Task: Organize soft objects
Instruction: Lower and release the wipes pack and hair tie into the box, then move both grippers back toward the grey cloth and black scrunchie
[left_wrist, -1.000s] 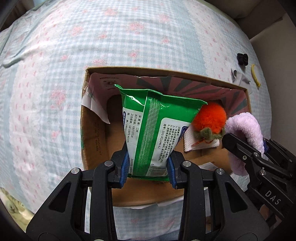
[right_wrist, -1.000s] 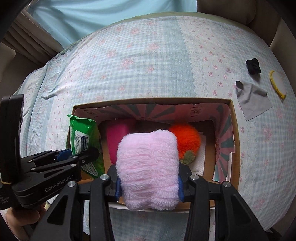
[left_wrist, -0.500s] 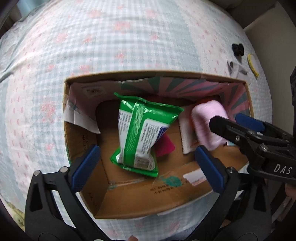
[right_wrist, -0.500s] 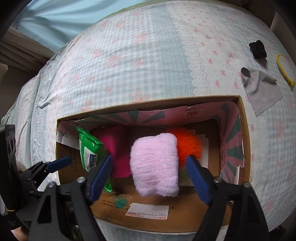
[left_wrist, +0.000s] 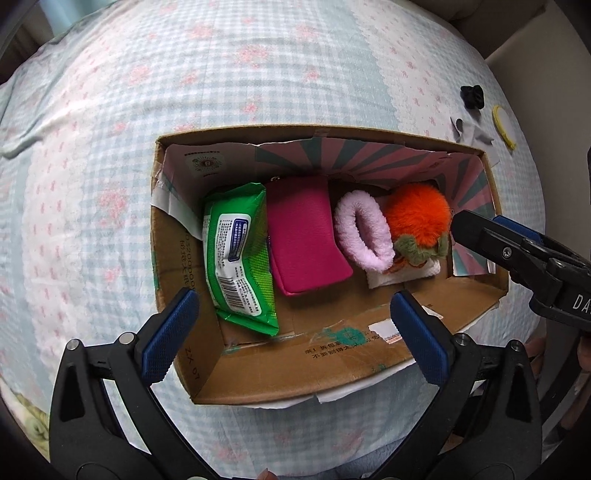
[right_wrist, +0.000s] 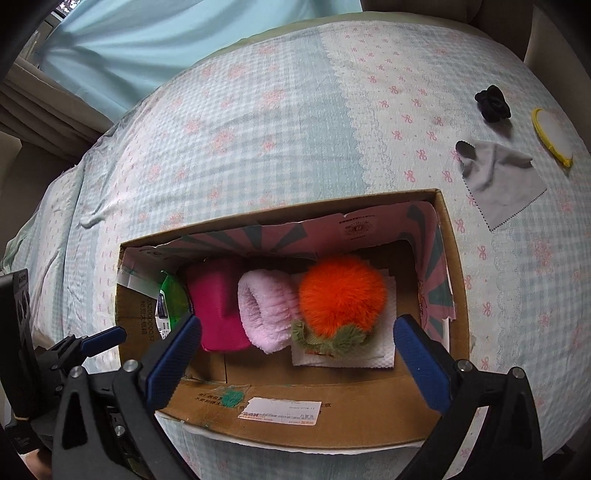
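An open cardboard box (left_wrist: 369, 354) (right_wrist: 369, 410) sits on the bed. Inside it, left to right, lie a green wipes pack (left_wrist: 240, 258) (right_wrist: 173, 299), a magenta pouch (left_wrist: 304, 236) (right_wrist: 218, 306), a pink fluffy band (left_wrist: 364, 230) (right_wrist: 264, 308) and an orange plush ball (left_wrist: 419, 218) (right_wrist: 341, 295) on white tissue. My left gripper (left_wrist: 291, 332) hangs open above the box's near wall, holding nothing. My right gripper (right_wrist: 295, 354) is open too, above the near wall in front of the band and ball. In the left wrist view the right gripper (left_wrist: 517, 251) shows at the right edge.
On the checked bedsheet (right_wrist: 258, 129) beyond the box's right end lie a grey cloth (right_wrist: 498, 177) (left_wrist: 472, 133), a black scrunchie (right_wrist: 493, 103) (left_wrist: 472, 96) and a yellow-rimmed round item (right_wrist: 552, 136) (left_wrist: 503, 121). Pale blue curtain (right_wrist: 166, 40) hangs behind the bed.
Both grippers opened wide. The wipes pack dropped from the left one and the pink band from the right one; both now rest in the box beside the pouch and ball.
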